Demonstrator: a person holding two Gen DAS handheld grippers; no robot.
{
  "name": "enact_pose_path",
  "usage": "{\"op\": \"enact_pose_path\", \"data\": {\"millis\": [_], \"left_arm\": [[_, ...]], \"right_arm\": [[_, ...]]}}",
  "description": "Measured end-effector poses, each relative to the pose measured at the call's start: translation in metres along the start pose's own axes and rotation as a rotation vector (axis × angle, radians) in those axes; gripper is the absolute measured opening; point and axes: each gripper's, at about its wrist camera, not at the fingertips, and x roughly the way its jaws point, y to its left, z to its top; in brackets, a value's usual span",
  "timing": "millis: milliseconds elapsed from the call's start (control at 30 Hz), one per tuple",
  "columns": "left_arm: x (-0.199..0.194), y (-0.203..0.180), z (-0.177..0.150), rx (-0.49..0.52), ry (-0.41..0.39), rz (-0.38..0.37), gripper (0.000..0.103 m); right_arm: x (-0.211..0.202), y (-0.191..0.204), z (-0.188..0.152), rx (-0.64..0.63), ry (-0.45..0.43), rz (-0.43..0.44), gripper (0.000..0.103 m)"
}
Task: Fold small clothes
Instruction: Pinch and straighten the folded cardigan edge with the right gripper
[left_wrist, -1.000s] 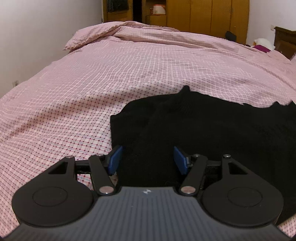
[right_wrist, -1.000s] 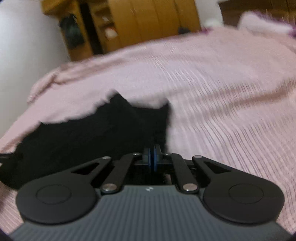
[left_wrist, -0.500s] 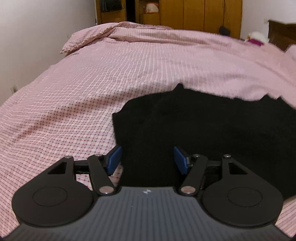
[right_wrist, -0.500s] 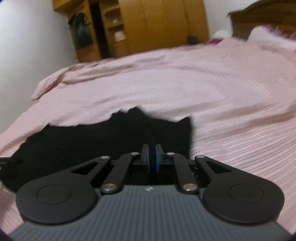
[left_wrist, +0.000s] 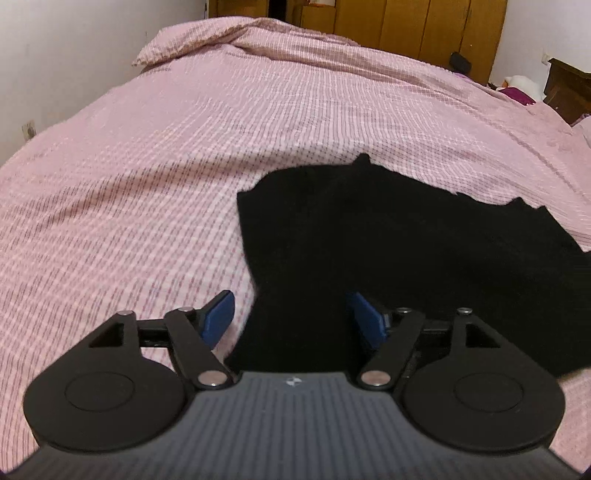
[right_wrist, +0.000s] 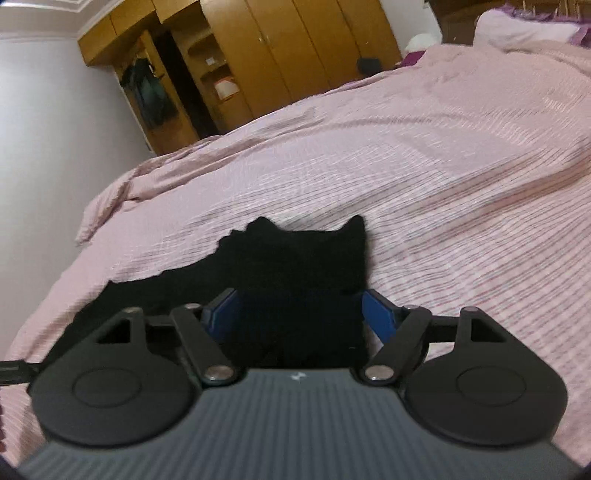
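Two claws in play here, one in each hand, and both are spread wide with nothing pinched in them. The only piece of clothing around is a black garment (left_wrist: 388, 251) lying flat on the pink checked bedspread (left_wrist: 147, 177), on the near part of the bed. My left claw (left_wrist: 291, 317) sits low over the garment's near left corner: the left blue pad (left_wrist: 218, 315) is over bare bedspread just beside the fabric's edge, and the right blue pad is over the black cloth, so that edge runs up between the two pads. Can't tell if the pads actually touch the cloth or just float above it. From there the garment stretches off to the right, with a couple of little pointed bumps along its far edge. Over on the other side, my right claw (right_wrist: 301, 319) is above the garment's (right_wrist: 295, 266) right end, both blue pads apart with black fabric filling the gap between them, and the cloth trails away to the left. It's so dark I can't make out folds or layers. Wooden wardrobes (right_wrist: 295, 55) stand at the far side of the room, beyond the bed, next to a white wall (right_wrist: 48, 129).
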Motion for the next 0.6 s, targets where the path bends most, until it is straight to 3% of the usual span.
{"op": "enact_pose_path", "data": {"millis": [167, 267, 600], "left_arm": [[-0.012, -0.006, -0.01, 0.025, 0.015, 0.037, 0.085], [-0.013, -0.005, -0.014, 0.035, 0.029, 0.062, 0.086], [-0.002, 0.004, -0.017, 0.013, 0.064, 0.085, 0.086]], "right_arm": [[0.006, -0.012, -0.006, 0.006, 0.047, -0.039, 0.076], [0.023, -0.02, -0.017, 0.057, 0.107, -0.006, 0.076], [0.047, -0.01, -0.029, 0.136, 0.044, 0.084, 0.075]]}}
